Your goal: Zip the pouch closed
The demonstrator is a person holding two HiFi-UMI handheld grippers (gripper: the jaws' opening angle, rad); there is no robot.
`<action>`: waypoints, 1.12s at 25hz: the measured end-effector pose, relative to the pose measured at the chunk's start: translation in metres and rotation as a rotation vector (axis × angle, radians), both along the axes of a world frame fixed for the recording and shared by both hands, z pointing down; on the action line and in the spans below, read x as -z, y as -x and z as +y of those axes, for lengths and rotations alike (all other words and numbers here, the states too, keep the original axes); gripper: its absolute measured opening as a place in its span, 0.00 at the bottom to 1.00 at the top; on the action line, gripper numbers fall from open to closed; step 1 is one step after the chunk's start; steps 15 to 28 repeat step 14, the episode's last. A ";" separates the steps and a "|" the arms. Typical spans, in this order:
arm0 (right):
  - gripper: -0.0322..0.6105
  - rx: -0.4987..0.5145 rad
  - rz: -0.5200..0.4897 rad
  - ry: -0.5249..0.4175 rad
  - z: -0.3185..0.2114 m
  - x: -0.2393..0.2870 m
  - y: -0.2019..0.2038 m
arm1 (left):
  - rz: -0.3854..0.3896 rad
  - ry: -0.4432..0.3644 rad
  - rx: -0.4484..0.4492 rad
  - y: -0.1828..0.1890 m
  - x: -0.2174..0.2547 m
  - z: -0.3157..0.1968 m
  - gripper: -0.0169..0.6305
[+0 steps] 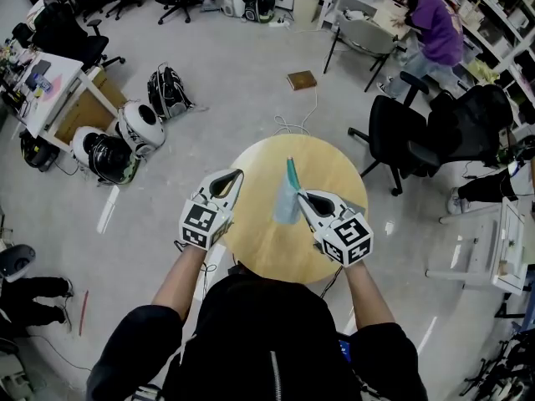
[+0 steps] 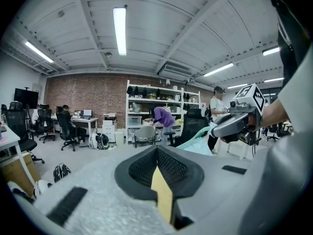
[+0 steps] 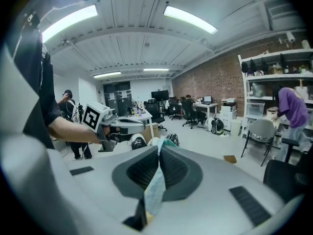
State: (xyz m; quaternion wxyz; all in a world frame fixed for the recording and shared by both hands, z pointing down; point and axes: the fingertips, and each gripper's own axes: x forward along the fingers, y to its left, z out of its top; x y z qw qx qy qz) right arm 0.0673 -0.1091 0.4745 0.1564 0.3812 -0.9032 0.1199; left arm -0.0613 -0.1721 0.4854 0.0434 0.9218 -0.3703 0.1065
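A pale blue pouch (image 1: 287,205) with a teal edge is held up above the round wooden table (image 1: 259,249). My right gripper (image 1: 303,195) is shut on its right side, and in the right gripper view the pouch fabric (image 3: 155,187) runs between the closed jaws of the right gripper (image 3: 159,148). My left gripper (image 1: 238,174) hovers to the left of the pouch, apart from it. The left gripper (image 2: 157,151) is shut with nothing in it. From the left gripper view the pouch (image 2: 201,142) shows beneath the right gripper (image 2: 220,128). Whether the zip is open cannot be made out.
Black office chairs (image 1: 410,136) stand right of the table. Helmets (image 1: 138,128) and a backpack (image 1: 167,92) lie on the floor at left by a desk (image 1: 50,90). A person in purple (image 1: 439,27) stands at the shelves. A brown box (image 1: 302,79) lies beyond the table.
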 end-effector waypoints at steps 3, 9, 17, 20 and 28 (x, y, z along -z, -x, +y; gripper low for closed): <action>0.07 0.002 0.005 0.005 0.000 0.001 0.000 | -0.001 0.007 -0.003 0.000 0.000 0.000 0.03; 0.07 0.007 0.009 0.010 0.007 -0.002 0.003 | 0.002 0.014 -0.009 0.002 -0.003 0.005 0.03; 0.07 0.024 0.005 -0.003 0.012 -0.003 0.006 | 0.000 0.020 -0.012 0.002 -0.011 0.009 0.03; 0.07 0.024 0.005 -0.003 0.012 -0.003 0.006 | 0.000 0.020 -0.012 0.002 -0.011 0.009 0.03; 0.07 0.024 0.005 -0.003 0.012 -0.003 0.006 | 0.000 0.020 -0.012 0.002 -0.011 0.009 0.03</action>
